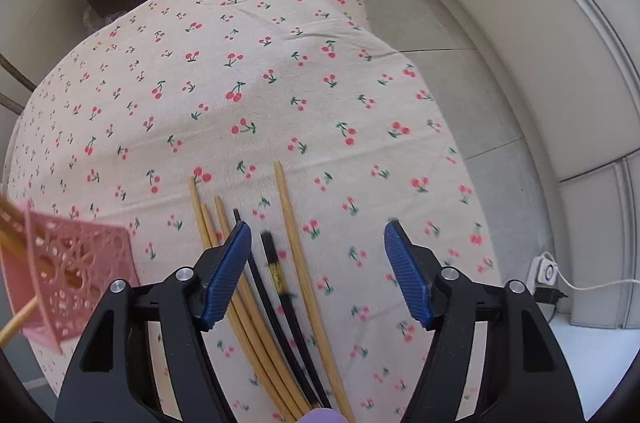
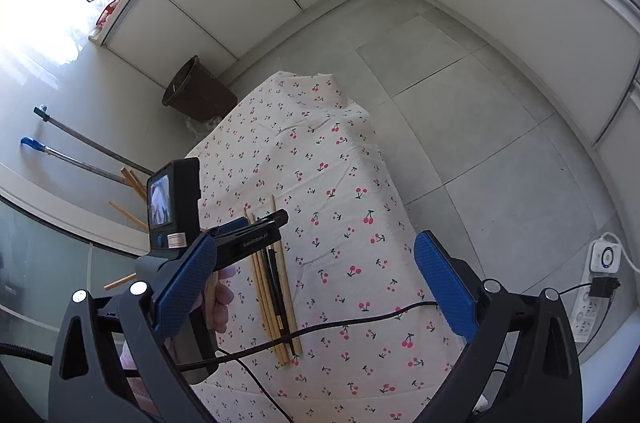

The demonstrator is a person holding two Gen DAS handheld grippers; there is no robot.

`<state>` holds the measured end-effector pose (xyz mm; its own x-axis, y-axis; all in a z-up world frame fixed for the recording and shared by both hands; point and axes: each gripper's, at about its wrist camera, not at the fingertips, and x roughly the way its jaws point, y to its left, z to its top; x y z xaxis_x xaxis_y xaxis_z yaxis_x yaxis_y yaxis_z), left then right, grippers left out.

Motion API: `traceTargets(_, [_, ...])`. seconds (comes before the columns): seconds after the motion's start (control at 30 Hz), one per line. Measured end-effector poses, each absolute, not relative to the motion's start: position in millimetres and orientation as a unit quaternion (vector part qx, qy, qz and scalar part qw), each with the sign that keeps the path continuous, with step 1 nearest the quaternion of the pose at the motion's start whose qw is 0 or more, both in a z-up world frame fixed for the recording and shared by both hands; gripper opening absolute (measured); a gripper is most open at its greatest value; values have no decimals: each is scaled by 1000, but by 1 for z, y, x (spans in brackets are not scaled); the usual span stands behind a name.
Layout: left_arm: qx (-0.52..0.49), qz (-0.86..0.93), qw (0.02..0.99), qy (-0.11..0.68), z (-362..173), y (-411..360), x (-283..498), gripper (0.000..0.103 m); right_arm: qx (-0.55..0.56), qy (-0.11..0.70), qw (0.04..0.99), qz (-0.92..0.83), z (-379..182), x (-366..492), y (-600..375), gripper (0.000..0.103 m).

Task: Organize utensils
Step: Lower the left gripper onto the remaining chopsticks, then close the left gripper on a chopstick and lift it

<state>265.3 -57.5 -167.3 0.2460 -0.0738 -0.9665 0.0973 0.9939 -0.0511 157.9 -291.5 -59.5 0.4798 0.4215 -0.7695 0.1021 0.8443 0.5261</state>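
Note:
Several wooden chopsticks (image 1: 248,303) and two black chopsticks (image 1: 276,275) lie side by side on the cherry-print tablecloth (image 1: 280,95). My left gripper (image 1: 318,243) is open just above them, its left finger over the wooden ones. A pink perforated holder (image 1: 68,275) with chopsticks in it stands at the left edge. In the right wrist view my right gripper (image 2: 316,271) is open and empty, held high behind the left gripper (image 2: 260,227); the chopsticks (image 2: 276,287) lie below.
A brown bin (image 2: 200,91) stands on the floor beyond the table. Broom handles (image 2: 88,151) lean at the left. A power strip (image 2: 604,263) lies on the floor at the right. A black cable (image 2: 360,319) crosses the near table.

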Motion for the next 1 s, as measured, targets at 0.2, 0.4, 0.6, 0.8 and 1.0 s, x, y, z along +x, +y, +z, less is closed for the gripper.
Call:
traceTargets(0.2, [28, -39, 780, 623, -194, -59, 282, 57, 281, 507, 809, 93, -66, 165, -299, 96])
traceTargets(0.4, [7, -35, 788, 615, -200, -53, 291, 51, 271, 509, 813, 85, -67, 166, -297, 96])
traceTargets(0.6, [7, -26, 787, 617, -196, -45, 285, 13, 270, 518, 807, 86, -73, 170, -298, 96])
traceTargets(0.8, [46, -19, 809, 586, -196, -56, 269, 5, 242, 523, 813, 79, -79, 172, -290, 96])
traceTargets(1.0, [3, -81, 813, 577, -152, -59, 226, 4, 263, 526, 805, 79, -88, 179, -294, 96])
